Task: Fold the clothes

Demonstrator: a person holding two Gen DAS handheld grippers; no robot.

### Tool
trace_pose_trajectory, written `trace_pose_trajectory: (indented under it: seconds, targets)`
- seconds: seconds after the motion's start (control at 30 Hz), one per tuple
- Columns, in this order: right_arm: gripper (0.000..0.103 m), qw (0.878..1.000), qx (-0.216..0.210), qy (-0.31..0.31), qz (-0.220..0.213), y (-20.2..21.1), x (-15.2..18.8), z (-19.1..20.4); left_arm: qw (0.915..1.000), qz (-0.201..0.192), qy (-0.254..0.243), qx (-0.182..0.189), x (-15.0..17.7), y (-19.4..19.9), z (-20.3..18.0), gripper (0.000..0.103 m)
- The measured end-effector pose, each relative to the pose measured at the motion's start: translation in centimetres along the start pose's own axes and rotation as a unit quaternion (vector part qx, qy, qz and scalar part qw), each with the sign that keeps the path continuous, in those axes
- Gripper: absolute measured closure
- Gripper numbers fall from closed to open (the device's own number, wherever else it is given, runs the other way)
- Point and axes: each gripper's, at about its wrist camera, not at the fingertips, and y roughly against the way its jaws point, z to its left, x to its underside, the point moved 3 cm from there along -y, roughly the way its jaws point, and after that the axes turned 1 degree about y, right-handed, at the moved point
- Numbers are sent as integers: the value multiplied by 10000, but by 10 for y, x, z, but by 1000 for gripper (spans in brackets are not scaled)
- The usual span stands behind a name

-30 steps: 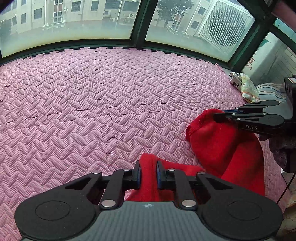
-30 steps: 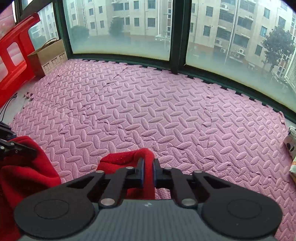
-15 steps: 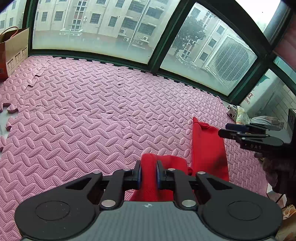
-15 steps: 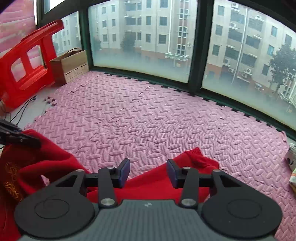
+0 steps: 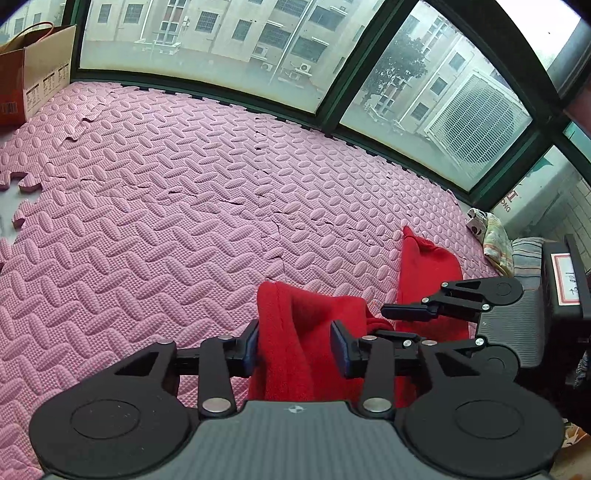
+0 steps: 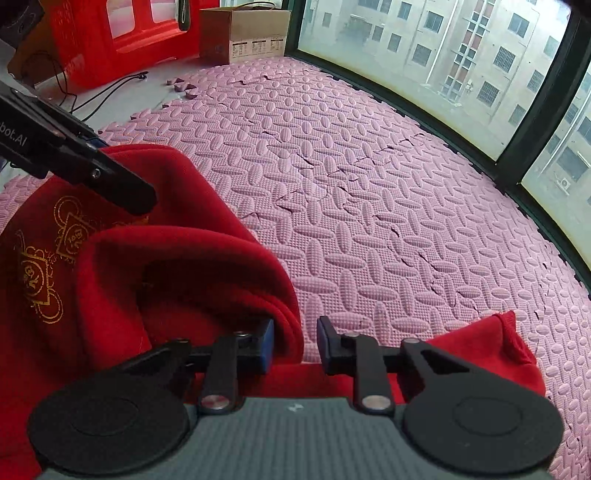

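Left gripper [image 5: 294,343] is opening, letting the red garment [image 5: 306,332] between its jaws drop; right gripper [image 6: 295,341] is narrowing beside a fold

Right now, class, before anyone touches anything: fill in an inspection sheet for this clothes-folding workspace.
Surface: pink foam mat, interlocking tiles, some seams gaping.
Job's things: red garment with gold print, bunched on the mat.
Clutter: cardboard box, red plastic frame, loose mat bits, patterned cloths at the mat's edge.
Tools: left tool open, jaws have just been opening, garment between them. Right tool open, jaws have just been closing, a garment fold against one pad.
Cables: black cable on the bare floor beside the mat.
Surroundings: large windows, apartment blocks outside.
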Motion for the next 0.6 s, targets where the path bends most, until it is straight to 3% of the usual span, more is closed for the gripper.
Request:
trace_pose_trajectory:
  seconds: [0.07,0.2,0.23,0.27,0.37,0.47,0.6]
  targets:
    - [88,9993,289,107,-214,0,-11,-3,10000,34,61,16,2,-2,4,63]
    - [88,9865,1044,-226,-1242,23,-37,-20,9997,24,236,50,6,0,12,68]
    - [84,9795,1249,-380,-1536,30,-44,-26,9997,-20,249,65,7,2,13,67]
    - [73,9767,1358,-395,-1614,31,-46,-29,9997,-43,253,56,8,4,15,66]
    - [67,9807,1474,-354,-1234,19,-44,-38,9996,-46,287,-29,11,5,20,60]
    - [66,9879,1045,-698,-913,9,-36,-48,9993,9,347,-134,15,2,26,48]
    - [62,9908,588,-1033,-647,-1,-31,-53,9986,-17,321,-423,17,-1,28,16]
